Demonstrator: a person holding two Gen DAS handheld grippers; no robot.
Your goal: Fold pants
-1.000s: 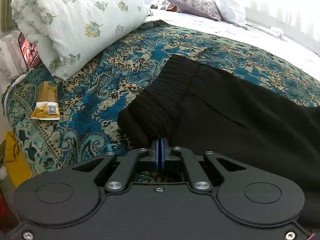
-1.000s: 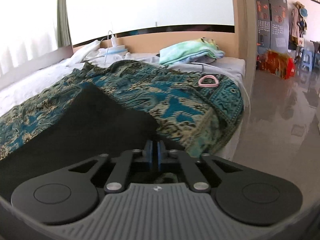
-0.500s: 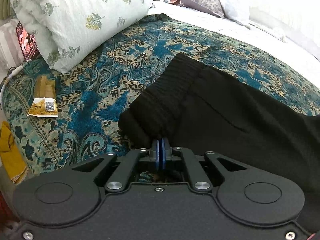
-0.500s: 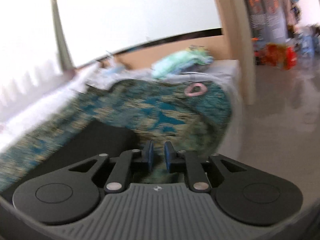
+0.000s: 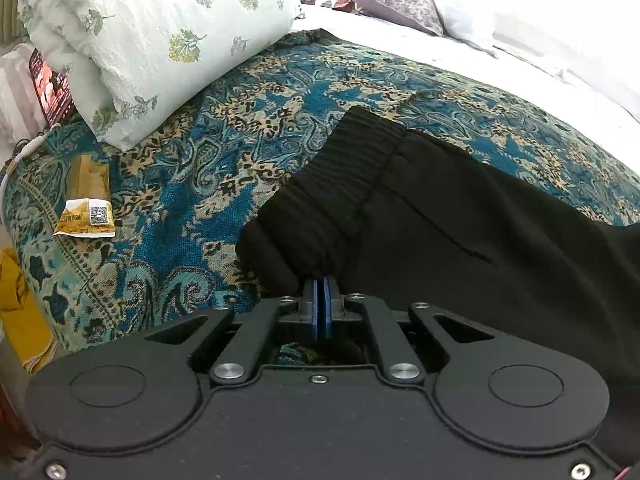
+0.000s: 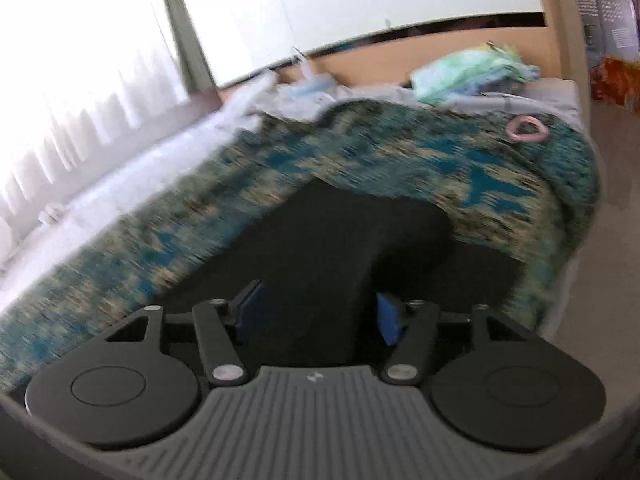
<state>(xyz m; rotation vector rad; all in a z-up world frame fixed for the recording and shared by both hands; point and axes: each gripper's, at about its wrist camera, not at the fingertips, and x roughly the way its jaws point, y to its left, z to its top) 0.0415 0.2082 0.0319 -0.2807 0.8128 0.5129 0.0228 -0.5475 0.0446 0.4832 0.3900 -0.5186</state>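
Note:
Black pants lie on a teal patterned bedspread, ribbed waistband toward the upper left. My left gripper is shut on the near corner of the waistband. In the blurred right wrist view the pants' leg end lies on the bedspread near the bed's right edge. My right gripper is open, its blue pads wide apart on either side of the black cloth.
A folded floral quilt lies at the upper left, a yellow packet beside it. Pillows lie at the back. A pink ring and a green folded cloth lie at the far end. Floor is on the right.
My right gripper has opened, let go of the leg end, and swung left. My left gripper stays shut on the waistband and has barely moved.

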